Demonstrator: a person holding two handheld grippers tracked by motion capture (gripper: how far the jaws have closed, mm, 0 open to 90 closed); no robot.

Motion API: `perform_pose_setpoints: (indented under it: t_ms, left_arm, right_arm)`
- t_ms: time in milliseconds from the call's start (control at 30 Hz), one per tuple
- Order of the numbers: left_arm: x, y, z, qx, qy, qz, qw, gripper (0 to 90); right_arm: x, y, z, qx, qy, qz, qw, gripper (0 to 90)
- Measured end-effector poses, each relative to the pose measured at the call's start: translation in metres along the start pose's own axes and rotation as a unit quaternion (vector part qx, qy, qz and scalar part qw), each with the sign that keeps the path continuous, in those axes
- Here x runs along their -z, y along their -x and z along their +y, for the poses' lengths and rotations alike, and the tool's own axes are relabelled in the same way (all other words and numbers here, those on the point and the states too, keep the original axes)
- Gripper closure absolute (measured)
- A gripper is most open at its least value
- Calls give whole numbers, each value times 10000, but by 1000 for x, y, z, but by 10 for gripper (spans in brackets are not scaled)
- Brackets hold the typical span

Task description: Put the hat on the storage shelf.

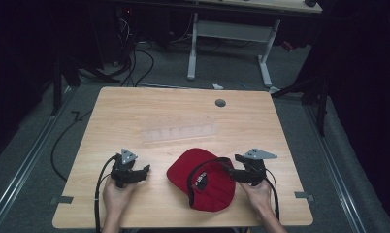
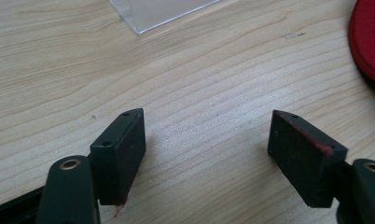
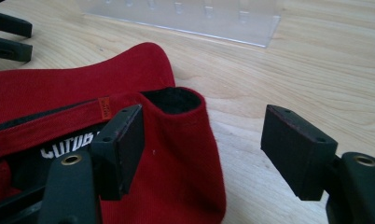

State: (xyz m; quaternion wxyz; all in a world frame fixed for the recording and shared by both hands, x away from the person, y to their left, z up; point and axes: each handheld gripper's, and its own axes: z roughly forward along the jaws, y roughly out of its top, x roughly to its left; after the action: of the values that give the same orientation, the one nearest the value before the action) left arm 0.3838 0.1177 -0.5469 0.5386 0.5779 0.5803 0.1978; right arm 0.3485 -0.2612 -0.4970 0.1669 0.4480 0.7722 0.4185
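A red cap (image 1: 203, 179) lies on the wooden table (image 1: 135, 111) near the front edge, its dark lining with white lettering facing up. My right gripper (image 1: 229, 170) is at the cap's right side with its jaws wide apart. In the right gripper view the cap (image 3: 176, 154) has a fold of red cloth between the jaws of the right gripper (image 3: 204, 135), and neither pad presses on it. My left gripper (image 1: 145, 170) rests left of the cap. The left gripper (image 2: 206, 140) stands open over bare wood, with the cap's brim (image 2: 370, 37) at the far right.
A clear plastic rack (image 1: 181, 132) lies flat in the middle of the table, beyond the cap. A round cable hole (image 1: 220, 103) sits near the far edge. Behind the table are a desk frame and cables on the floor.
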Motion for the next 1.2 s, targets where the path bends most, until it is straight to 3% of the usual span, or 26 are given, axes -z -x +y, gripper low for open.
perform_pose_setpoints:
  t_ms: [567, 867, 1200]
  left_arm:
    - [0, 0, 0, 1, 0, 0, 10000, 279]
    - [0, 0, 0, -10, -6, 1, 10000, 278]
    - [0, 0, 0, -10, -13, 0, 10000, 278]
  right_arm:
    - [-29, -7, 6, 184, -373, 228, 9989, 315]
    - [-41, -7, 5, 65, -532, 415, 9977, 371]
    - [-48, -6, 3, 151, -669, 471, 9965, 451]
